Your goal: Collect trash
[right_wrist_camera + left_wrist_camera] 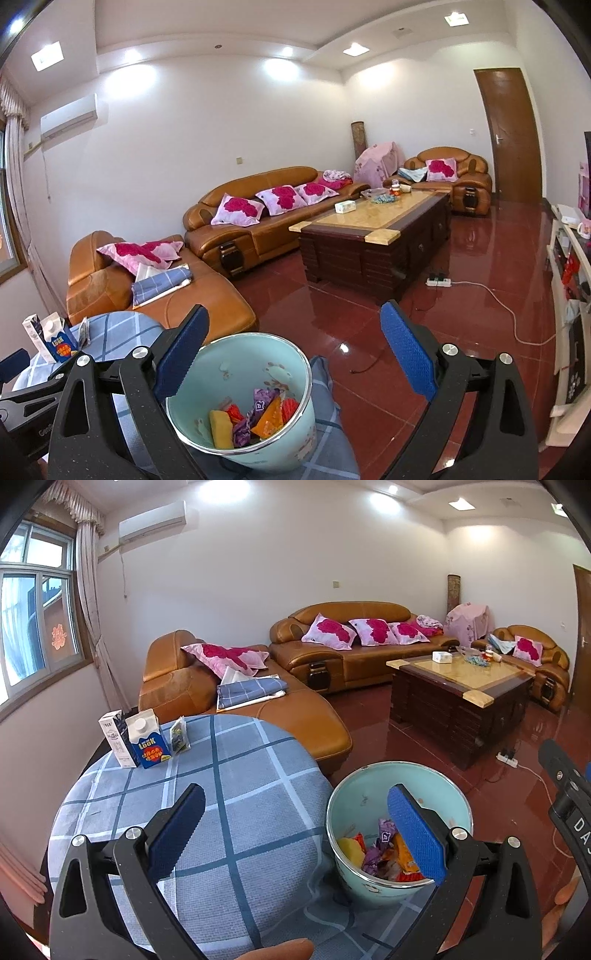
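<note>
Hovering over a round desk (236,775) draped in a blue-grey plaid cloth, both grippers empty. My left gripper (295,834) has its jaws spread wide, one blue pad over the cloth, the other over the mouth of the bin (458,805). My right gripper (295,354) is likewise wide apart, holding nothing; its left pad overlaps the bin's rim in the right wrist view, its right pad is over the red floor (369,295). Bin is pale green with a metal rim, standing at the desk's right edge on the cloth. Inside it: crumpled wrappers (258,410), orange, purple and red, plus a yellow piece (221,428). At the far left edge of the desk stand a white carton (117,743), upright, and just beside it a blue carton with a white cap (147,742), touching or nearly so. A small dark packet (179,734) stands just right of the blue carton. Beyond the desk, tan leather sofas (354,653) with pink floral cushions, and a dark wooden coffee table (458,701) well apart from the desk. A fingertip (280,950) shows at the bottom of the left wrist view.
</note>
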Tool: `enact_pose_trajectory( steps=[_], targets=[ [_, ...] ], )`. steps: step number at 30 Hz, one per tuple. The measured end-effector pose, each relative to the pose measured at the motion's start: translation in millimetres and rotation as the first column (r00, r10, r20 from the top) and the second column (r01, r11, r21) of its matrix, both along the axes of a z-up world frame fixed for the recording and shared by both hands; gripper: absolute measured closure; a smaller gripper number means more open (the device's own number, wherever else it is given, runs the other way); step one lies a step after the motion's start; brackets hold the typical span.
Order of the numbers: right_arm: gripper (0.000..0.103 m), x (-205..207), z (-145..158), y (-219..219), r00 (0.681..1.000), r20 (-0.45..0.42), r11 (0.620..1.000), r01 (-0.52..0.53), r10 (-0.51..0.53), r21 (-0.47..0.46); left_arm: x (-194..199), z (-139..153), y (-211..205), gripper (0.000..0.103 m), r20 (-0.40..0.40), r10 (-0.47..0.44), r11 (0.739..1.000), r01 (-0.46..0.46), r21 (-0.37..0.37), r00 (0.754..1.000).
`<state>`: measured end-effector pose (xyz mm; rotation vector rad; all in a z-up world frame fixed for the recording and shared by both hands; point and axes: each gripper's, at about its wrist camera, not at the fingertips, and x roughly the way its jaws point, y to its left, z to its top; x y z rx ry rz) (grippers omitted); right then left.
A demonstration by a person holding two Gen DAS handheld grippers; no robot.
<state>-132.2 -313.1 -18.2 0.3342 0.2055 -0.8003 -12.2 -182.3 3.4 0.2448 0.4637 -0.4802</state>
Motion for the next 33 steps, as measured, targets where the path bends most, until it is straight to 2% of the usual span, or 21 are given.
enact_pose_trajectory(
  steps=[10,33],
  targets=[
    [0.011,-1.7,1.0,3.3,1.0,0.006,1.0,0.004,-0.003,-0.031,-1.1,2.6,-2.0,0.006,-0.004,0.0,1.0,0.0,-0.008,1.0],
    [0.011,-3.1,1.0,-1.8,1.0,0.01,1.0,0.009,-0.008,-0.027,-0.6,3.9,-4.7,0.006,-0.004,-0.016,1.0,0.016,-0.004,1.0]
  ],
)
